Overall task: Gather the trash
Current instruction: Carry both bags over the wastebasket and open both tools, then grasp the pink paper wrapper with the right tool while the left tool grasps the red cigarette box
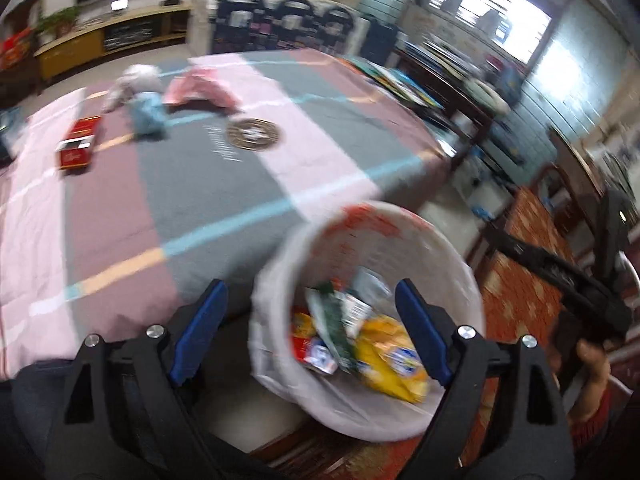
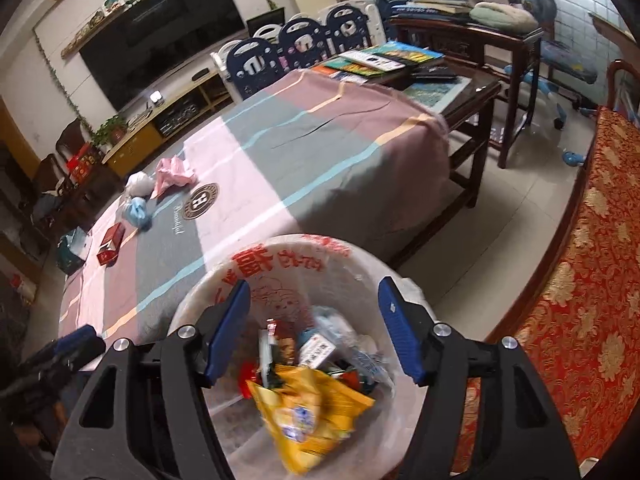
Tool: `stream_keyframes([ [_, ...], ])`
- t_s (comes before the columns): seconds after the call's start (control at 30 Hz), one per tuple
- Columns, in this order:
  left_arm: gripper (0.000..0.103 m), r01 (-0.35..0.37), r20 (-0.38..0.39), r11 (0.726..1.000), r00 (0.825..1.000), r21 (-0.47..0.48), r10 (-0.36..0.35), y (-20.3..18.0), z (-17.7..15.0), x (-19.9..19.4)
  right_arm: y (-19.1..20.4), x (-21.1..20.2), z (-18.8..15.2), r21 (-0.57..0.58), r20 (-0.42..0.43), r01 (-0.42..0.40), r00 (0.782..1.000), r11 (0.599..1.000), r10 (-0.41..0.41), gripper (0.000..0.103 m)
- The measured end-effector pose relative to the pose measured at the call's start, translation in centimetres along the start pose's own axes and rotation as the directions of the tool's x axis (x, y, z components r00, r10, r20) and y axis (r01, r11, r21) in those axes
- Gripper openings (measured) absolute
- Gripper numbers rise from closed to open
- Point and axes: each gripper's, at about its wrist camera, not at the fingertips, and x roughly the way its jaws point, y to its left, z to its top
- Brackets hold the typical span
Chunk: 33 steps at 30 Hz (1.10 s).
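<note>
Closest to us, both of our grippers hang over a white-lined trash bin that stands on the floor just beside the cloth-covered tabletop. The right gripper has its jaws spread wide with nothing between them, directly above the bin's mouth. The left gripper also has its jaws wide and empty, one blue pad over the bin, the other over the tabletop's edge; this view is blurred. Inside the bin we see a yellow snack bag on top of several wrappers and small cartons, so we judge that a good part of the collecting is done. Farther off, well apart from the bin, more things lie on the tabletop: a red box, a crumpled blue bag, a white wad and a pink crumpled piece, near one another. A teal box sits at the far edge. We judge these are what is left to pick up.
</note>
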Motion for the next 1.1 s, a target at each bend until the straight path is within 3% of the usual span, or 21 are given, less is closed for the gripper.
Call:
stream_keyframes([
  [0.1, 0.086, -0.096, 0.015, 0.989, 0.995, -0.109, 0.099, 4.7, 1.1, -0.2, 2.5, 1.6, 0.7, -0.039, -0.025, -0.049, 0.999, 0.998, 0.048, 0.066],
  [0.27, 0.086, -0.199, 0.013, 0.941, 0.978, -0.275, 0.210, 13.0, 2.6, -0.3, 8.4, 5.0, 3.4, -0.139, -0.046, -0.143, 0.989, 0.980, 0.138, 0.066],
  [0.47, 0.087, -0.308, 0.029, 0.898, 0.943, -0.314, 0.333, 19.5, 5.6, 0.3, 16.5, 10.6, 7.5, -0.313, -0.015, -0.182, 0.982, 0.932, 0.187, 0.065],
  [0.6, 0.090, -0.337, 0.052, 0.891, 0.928, -0.306, 0.369, 22.4, 8.2, 1.7, 20.2, 16.2, 10.1, -0.328, -0.060, -0.208, 0.978, 0.922, 0.199, 0.065],
  [0.67, 0.091, -0.341, 0.066, 0.891, 0.924, -0.299, 0.376, 23.8, 9.6, 2.7, 21.9, 19.4, 11.2, -0.346, -0.072, -0.183, 0.983, 0.920, 0.169, 0.065],
  [0.77, 0.093, -0.324, 0.071, 0.897, 0.930, -0.300, 0.360, 25.5, 11.4, 4.5, 23.4, 23.8, 12.3, -0.357, -0.082, -0.140, 0.990, 0.924, 0.118, 0.065],
  [0.93, 0.093, -0.233, 0.004, 0.915, 0.969, -0.330, 0.248, 27.3, 13.3, 7.7, 24.1, 27.6, 13.3, -0.354, -0.048, -0.099, 0.995, 0.930, 0.087, 0.065],
  [1.0, 0.093, -0.219, -0.005, 0.923, 0.973, -0.318, 0.229, 27.3, 13.7, 8.4, 24.5, 28.8, 13.6, -0.372, -0.034, -0.076, 0.997, 0.925, 0.068, 0.065],
  [1.07, 0.094, -0.238, -0.008, 0.924, 0.969, -0.299, 0.247, 27.4, 14.1, 8.9, 24.8, 29.7, 13.7, -0.385, -0.039, -0.082, 0.997, 0.919, 0.072, 0.046],
  [1.1, 0.095, -0.245, -0.008, 0.925, 0.967, -0.291, 0.254, 27.4, 14.1, 9.0, 24.9, 30.2, 13.8, -0.391, -0.059, -0.097, 0.995, 0.915, 0.080, 0.026],
])
